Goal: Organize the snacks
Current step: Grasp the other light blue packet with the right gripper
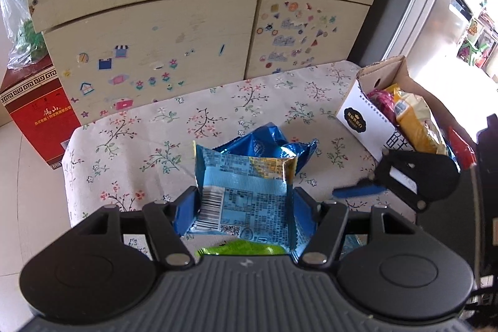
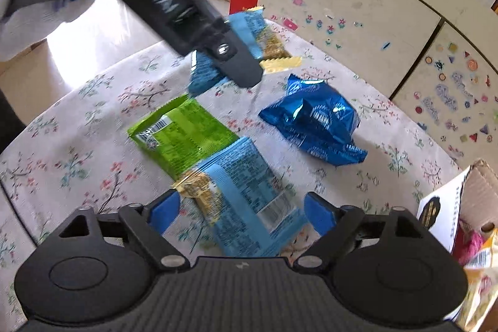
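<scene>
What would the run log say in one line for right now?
left gripper: shut on light blue packet | right gripper: open over another light blue packet | dark blue packet, green packet: on tablecloth

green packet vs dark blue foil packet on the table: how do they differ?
The green packet lies flat and smooth; the dark blue foil packet is crumpled and puffed up. The green one is matte with its barcode side up, the blue one shiny. A light blue packet overlaps the green; the foil one lies alone. Both rest on the floral tablecloth.
</scene>
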